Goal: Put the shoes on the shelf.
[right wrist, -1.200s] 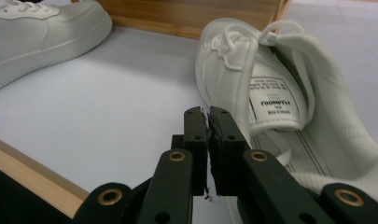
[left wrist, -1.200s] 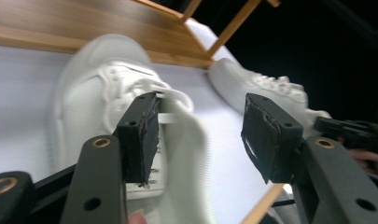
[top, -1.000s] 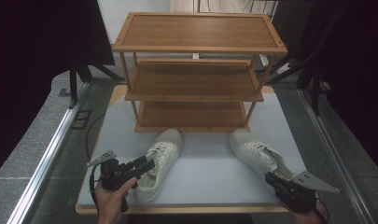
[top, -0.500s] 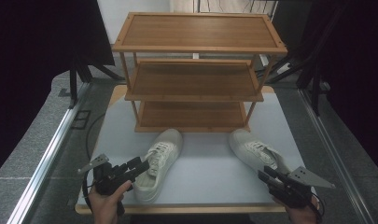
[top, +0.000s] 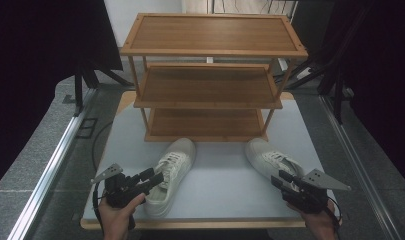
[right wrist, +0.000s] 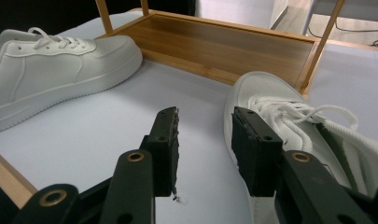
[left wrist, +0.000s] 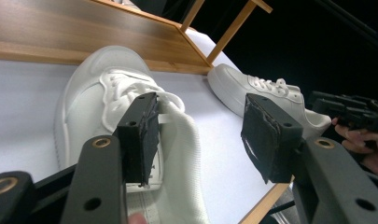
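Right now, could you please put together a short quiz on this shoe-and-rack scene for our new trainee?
1. True or false: both white shoes already stand on a shelf of the wooden rack.
2. Multiple choice: the left gripper is A) clamped on a lace, B) open beside the left shoe, C) resting on the top shelf.
3. Fill in: in the right gripper view, the right gripper has its jaws apart with ____ between them.

Key
1. False: both lie on the table in front of the rack.
2. B.
3. Nothing; the jaws have just been opening, and the right shoe lies beside them.
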Motion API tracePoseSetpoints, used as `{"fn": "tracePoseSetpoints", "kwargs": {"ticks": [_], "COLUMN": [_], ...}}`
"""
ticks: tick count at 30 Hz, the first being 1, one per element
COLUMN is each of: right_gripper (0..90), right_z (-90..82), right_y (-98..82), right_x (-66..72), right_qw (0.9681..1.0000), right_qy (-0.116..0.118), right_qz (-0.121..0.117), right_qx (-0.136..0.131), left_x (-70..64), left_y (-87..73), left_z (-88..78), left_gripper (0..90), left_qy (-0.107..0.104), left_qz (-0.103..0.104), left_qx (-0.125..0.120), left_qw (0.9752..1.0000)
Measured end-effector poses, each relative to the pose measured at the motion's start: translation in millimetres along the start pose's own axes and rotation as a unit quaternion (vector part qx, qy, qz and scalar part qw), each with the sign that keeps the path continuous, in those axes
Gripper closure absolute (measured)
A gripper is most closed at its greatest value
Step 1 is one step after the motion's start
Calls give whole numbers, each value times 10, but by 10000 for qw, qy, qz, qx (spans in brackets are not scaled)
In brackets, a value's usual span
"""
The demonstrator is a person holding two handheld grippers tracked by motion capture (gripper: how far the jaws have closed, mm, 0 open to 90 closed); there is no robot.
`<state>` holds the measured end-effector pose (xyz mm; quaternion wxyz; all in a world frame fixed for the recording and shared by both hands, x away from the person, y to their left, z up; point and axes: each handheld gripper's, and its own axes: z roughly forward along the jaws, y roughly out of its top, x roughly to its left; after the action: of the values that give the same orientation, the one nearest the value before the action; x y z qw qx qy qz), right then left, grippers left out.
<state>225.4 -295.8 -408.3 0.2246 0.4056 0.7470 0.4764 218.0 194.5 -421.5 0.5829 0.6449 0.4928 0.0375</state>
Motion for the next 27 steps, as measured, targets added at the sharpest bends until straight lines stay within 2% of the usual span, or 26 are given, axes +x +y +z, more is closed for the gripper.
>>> {"fn": "tracePoseSetpoints", "kwargs": {"ticks": [5, 12, 18, 27], "right_gripper": [604, 602, 594, 592], "right_z": [-52, -183, -170, -153], "right_y": [0, -26, -78, -105], "right_x": [-3, -1, 5, 8], "right_qw": [10000, 9997, 9996, 9996], "right_qy": [-65, -195, -236, -237], "right_qz": [13, 106, 137, 149], "right_qx": [-9, -90, 5, 50], "left_x": [-42, -49, 1, 38], "left_y": [30, 26, 32, -9], "left_z": [16, 133, 186, 154], "left_gripper": [461, 460, 459, 451], "left_qy": [-24, -117, -33, -46], "left_qz": [78, 118, 137, 211], "left_qx": [-5, 195, 296, 419], "left_qw": [10000, 9997, 9995, 9989]}}
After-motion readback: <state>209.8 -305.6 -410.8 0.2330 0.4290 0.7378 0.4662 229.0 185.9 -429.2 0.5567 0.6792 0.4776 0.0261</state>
